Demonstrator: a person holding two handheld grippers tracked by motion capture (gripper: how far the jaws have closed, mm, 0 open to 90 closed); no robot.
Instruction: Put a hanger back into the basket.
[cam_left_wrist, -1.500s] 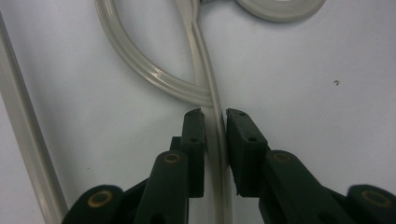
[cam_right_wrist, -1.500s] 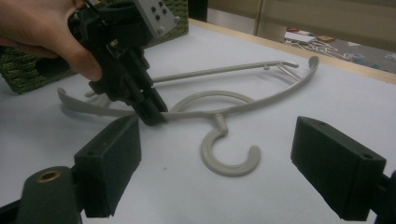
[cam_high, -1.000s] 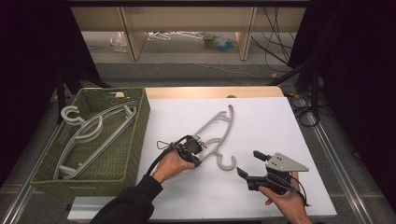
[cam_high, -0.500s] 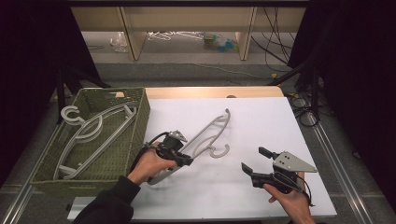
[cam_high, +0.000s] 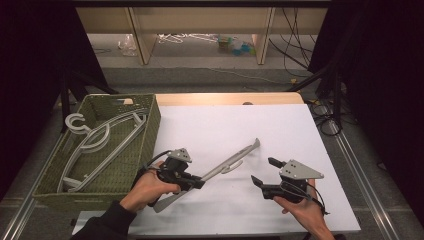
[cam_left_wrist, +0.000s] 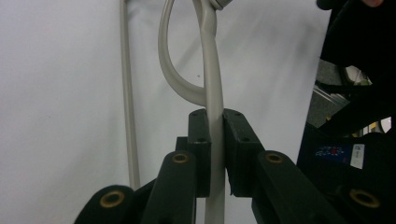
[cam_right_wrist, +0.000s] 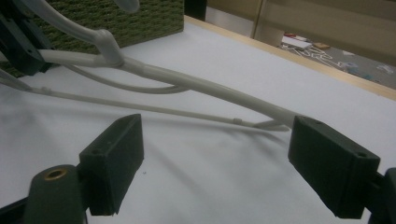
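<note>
left gripper (cam_high: 197, 183) is clamped on one arm of the grey hanger (cam_high: 231, 163), lifted edge-on above the white table (cam_high: 300, 130). right gripper (cam_high: 263, 172) gapes empty. risk: hanger pivots in the narrow grip (long lever) and snags the basket (cam_high: 150, 120) rim.

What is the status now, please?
Left claw shut on grey hanger, lifted and tilted over white table. Right claw open, holding nothing. Green basket with hangers close at left.

3 hangers (cam_high: 227, 165), 1 basket (cam_high: 150, 127), 2 hand-held grippers (cam_high: 197, 183).
</note>
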